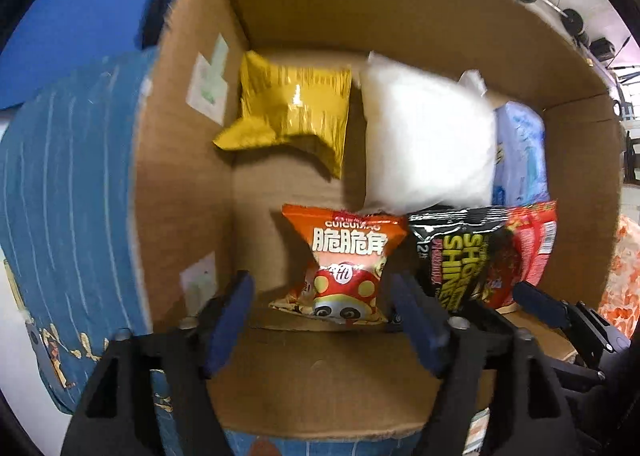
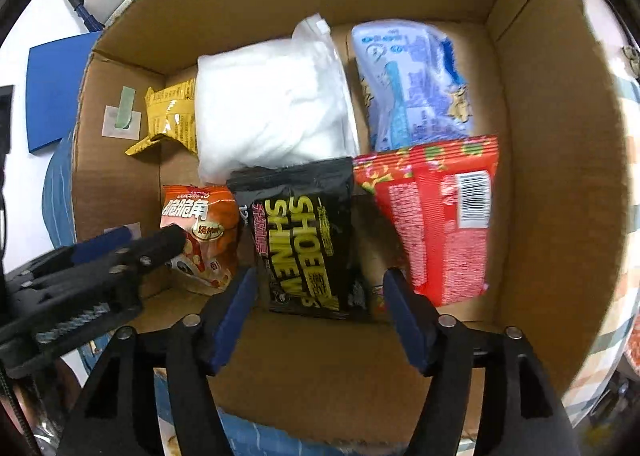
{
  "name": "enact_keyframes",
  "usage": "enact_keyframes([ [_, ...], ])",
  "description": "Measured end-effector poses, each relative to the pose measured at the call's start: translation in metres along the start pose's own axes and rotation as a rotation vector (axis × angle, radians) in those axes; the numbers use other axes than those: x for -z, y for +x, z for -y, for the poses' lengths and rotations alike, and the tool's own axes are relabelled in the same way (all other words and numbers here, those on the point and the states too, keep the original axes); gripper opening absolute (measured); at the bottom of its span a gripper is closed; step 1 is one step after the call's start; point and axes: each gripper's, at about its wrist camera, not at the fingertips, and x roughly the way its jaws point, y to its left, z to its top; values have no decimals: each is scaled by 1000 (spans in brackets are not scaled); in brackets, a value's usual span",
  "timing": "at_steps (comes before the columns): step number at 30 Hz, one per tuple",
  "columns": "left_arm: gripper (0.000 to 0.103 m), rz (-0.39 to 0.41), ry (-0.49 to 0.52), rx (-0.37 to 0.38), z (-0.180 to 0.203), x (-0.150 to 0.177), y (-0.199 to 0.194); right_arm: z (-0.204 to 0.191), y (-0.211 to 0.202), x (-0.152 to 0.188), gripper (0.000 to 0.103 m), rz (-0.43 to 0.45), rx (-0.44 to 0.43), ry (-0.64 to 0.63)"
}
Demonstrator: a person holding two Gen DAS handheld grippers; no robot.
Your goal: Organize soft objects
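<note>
Now six soft packs [image 2: 304,240] inside box [image 2: 560,136]

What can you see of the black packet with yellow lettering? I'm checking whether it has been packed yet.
The black packet is a glossy, soft foil pouch with a crimped top edge and big yellow lettering, partly reading "SHOE SHINE". It lies on the floor of the cardboard box, between the orange snack bag and the red packet, its top edge against the white pillow-like bag. The right claw stands open astride its lower end, pads off it.
</note>
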Motion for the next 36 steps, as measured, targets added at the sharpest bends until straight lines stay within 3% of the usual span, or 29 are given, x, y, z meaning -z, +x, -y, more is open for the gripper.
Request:
enact_keyframes([
  [5,95,81,-1,8,-2,7,-34,-7,-21,10,85,62,89,-45],
  [11,96,159,-2,21,2,26,-71,-15,-46,24,99,132,149,-70],
  [26,97,342,21,-2,1,92,-138,3,-140,95,99,262,134,-33],
  [36,97,505,13,-7,2,174,-207,6,-226,188,99,396,83,-26],
])
